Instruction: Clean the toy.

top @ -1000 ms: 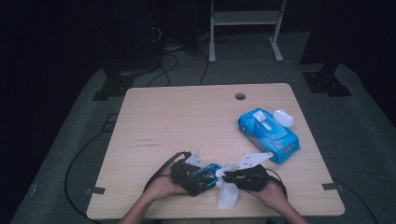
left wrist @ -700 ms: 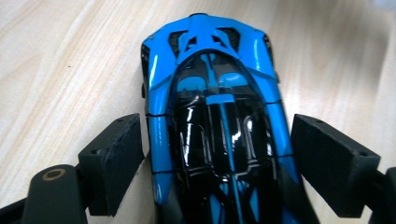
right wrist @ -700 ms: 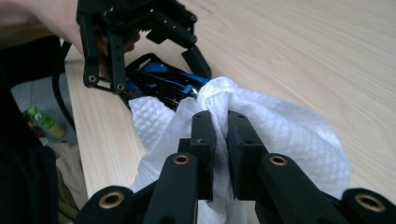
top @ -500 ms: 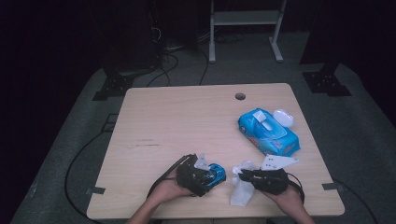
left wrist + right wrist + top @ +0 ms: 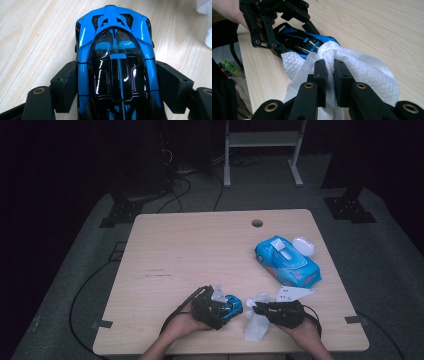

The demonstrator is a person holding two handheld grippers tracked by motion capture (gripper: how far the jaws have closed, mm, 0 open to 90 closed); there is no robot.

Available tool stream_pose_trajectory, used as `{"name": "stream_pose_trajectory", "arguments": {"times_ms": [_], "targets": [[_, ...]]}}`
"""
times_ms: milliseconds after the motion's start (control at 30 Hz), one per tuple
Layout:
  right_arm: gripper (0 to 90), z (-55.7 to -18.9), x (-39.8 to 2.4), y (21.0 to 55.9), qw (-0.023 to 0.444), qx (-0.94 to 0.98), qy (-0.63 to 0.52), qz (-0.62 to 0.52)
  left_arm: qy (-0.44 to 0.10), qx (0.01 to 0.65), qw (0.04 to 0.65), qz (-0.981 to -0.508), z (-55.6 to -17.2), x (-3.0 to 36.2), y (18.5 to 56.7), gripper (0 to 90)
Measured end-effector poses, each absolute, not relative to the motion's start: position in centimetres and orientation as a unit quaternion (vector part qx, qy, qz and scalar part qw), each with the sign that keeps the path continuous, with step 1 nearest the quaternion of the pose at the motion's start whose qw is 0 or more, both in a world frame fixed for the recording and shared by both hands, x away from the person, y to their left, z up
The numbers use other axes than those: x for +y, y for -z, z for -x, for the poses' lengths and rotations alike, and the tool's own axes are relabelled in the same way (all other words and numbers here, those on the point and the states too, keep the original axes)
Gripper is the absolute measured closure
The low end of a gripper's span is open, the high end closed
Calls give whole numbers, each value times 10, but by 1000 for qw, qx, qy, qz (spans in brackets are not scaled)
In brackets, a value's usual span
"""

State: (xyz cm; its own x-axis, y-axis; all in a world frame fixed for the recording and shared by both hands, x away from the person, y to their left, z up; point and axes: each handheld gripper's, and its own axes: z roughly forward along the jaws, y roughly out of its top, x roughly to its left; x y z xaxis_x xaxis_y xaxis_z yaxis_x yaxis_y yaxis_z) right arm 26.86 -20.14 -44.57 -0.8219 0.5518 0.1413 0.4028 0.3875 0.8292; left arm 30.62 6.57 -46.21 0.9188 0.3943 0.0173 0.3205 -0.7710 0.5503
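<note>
Wipe (image 5: 352,67) bunched against car (image 5: 304,43); pack (image 5: 287,261) apart.

Dim high view with dark surroundings; both gripper views bright and sharp, glare on the toy car (image 5: 117,67).

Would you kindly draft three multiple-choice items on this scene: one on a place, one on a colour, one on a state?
1. Where does the wipes pack lie?
A. the table's right side
B. the table's left edge
C. on the floor

2. What colours is the toy car?
A. red and white
B. blue and black
C. all yellow

3. What does the right gripper hold?
A. nothing
B. the car
C. a white wipe

Answers: 1 A, the high view shows it right of centre; 2 B, seen between the left gripper's jaws; 3 C, its jaws pinch the bunched wipe.
</note>
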Motion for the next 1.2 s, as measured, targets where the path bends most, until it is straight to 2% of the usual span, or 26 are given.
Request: {"name": "stream_pose_trajectory", "arguments": {"times_ms": [100, 167, 300, 533, 1200], "targets": [[805, -268, -203, 445, 79, 827, -476, -289, -64, 197, 273, -939, -306, 67, 462, 237], [804, -268, -203, 445, 79, 827, -475, -290, -63, 203, 263, -941, -307, 66, 462, 193], [804, -268, -203, 444, 83, 827, -476, -288, -67, 198, 257, -943, -306, 68, 461, 188], [804, -268, -202, 444, 85, 828, -474, -286, -62, 199, 260, -943, -306, 63, 460, 251], [804, -267, -205, 441, 89, 822, -483, -289, -71, 173, 264, -946, -306, 65, 454, 281]]}}
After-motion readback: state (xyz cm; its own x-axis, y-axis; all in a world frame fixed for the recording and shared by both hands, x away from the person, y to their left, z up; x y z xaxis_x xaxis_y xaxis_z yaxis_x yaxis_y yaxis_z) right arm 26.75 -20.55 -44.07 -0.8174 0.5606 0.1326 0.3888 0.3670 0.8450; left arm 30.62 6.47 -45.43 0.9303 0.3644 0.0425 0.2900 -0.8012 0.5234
